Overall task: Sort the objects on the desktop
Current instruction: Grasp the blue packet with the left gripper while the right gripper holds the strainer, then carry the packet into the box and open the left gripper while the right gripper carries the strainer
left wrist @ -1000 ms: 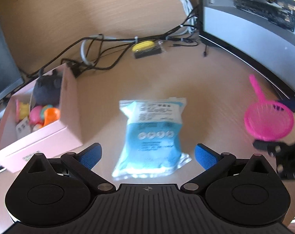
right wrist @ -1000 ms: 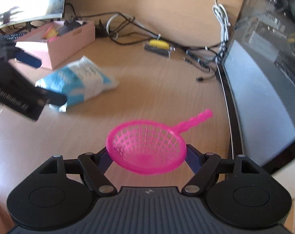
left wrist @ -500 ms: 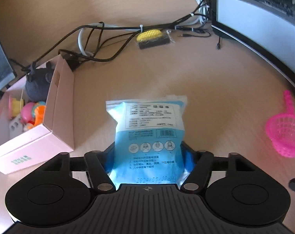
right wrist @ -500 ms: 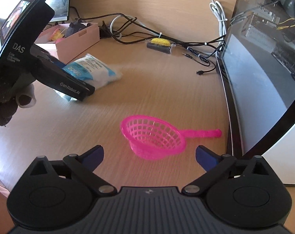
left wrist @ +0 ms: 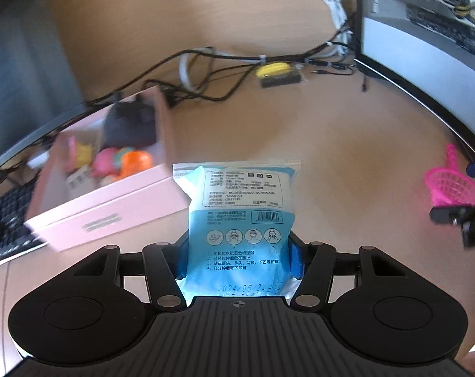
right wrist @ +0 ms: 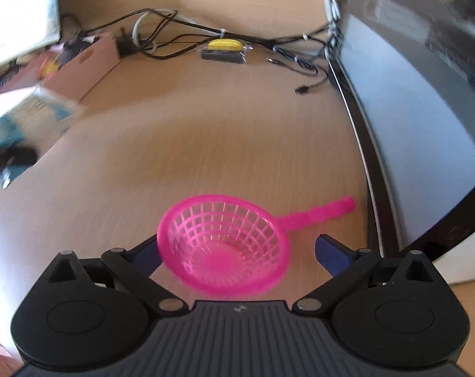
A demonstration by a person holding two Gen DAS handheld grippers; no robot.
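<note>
My left gripper (left wrist: 237, 259) is shut on a blue and white wipes packet (left wrist: 240, 216) and holds it next to the pink box (left wrist: 111, 201), which holds several small toys. The packet also shows at the left of the right wrist view (right wrist: 33, 113), near the box (right wrist: 89, 62). My right gripper (right wrist: 237, 251) is open around the bowl of a pink plastic strainer (right wrist: 224, 248). The left finger touches the bowl and the right finger stands apart from it. The strainer also shows at the right of the left wrist view (left wrist: 450, 185).
A curved monitor (right wrist: 425, 94) runs along the right edge of the wooden desk (right wrist: 206, 132). Tangled black and white cables (left wrist: 224, 66) and a yellow and black item (left wrist: 278, 73) lie at the back. A keyboard (left wrist: 5, 223) sits left of the box.
My left gripper closed on the packet and carried it left toward the pink box. My right gripper let go of the strainer, backed off, then came forward around its bowl again.
</note>
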